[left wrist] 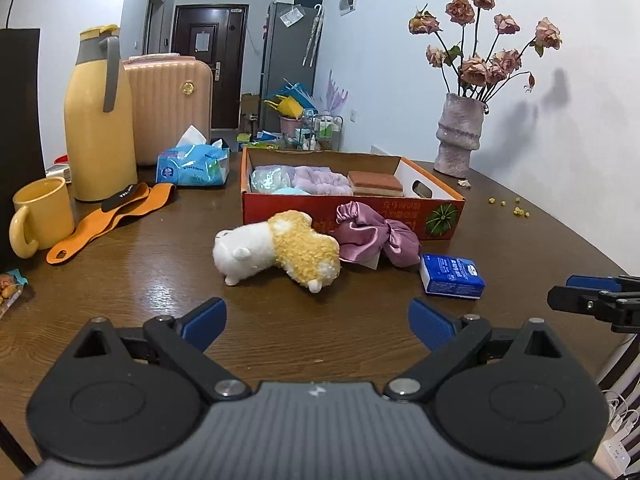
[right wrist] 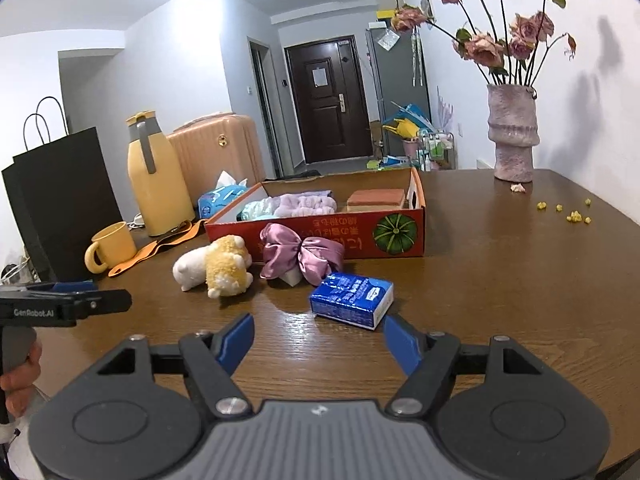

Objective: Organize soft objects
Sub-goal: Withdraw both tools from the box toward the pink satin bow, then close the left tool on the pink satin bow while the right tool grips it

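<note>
A white and yellow plush toy lies on the wooden table in front of a red cardboard box. A pink satin bow lies beside it, against the box front. A blue tissue pack lies to the right. The box holds a purple fluffy cloth, a pale green item and a brown sponge. My left gripper is open and empty, short of the plush. My right gripper is open and empty, just short of the tissue pack. The plush and bow also show in the right wrist view.
A yellow thermos, yellow mug, orange strap and blue tissue bag stand at the left. A vase of dried roses stands at the back right, with petals scattered nearby. A black paper bag stands at the far left.
</note>
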A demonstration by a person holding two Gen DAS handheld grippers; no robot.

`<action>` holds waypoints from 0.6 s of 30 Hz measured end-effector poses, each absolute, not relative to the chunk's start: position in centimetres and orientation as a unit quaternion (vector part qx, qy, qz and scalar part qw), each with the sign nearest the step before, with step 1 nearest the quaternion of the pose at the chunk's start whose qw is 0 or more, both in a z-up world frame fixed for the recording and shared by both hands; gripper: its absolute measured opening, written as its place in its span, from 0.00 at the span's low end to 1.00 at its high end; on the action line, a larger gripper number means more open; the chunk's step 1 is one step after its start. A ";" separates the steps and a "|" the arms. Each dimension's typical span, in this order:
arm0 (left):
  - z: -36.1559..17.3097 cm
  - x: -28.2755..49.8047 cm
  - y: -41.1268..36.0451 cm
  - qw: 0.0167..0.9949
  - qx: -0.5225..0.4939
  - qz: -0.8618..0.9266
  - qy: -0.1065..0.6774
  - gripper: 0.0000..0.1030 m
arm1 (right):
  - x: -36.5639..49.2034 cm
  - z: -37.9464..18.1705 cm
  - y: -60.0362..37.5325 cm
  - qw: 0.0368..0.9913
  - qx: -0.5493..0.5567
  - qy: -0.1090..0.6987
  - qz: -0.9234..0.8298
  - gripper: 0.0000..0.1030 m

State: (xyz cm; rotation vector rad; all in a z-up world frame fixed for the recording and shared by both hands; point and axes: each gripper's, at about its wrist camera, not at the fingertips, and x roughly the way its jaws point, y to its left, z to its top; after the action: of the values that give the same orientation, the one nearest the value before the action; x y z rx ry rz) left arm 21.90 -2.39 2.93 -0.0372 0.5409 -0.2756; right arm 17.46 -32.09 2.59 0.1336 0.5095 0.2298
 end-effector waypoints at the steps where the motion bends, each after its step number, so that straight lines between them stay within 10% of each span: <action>1: 2.8 22.2 -2.4 0.953 -0.020 -0.136 0.269 0.97 | 17.7 2.5 -32.1 0.959 0.066 0.253 0.112 0.69; 11: 3.8 27.5 -4.8 0.955 -0.046 -0.155 0.250 0.92 | 23.1 1.7 -32.5 0.951 0.093 0.268 0.122 0.61; 18: 2.8 35.5 -8.4 0.942 -0.061 -0.177 0.278 0.62 | 30.1 0.9 -32.3 0.942 0.128 0.281 0.135 0.56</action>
State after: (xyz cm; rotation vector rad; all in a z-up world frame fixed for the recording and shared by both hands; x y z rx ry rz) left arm 35.48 -8.36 2.75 -0.1236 0.5674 -0.3615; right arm 30.14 -32.35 0.89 0.2617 0.5729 0.2749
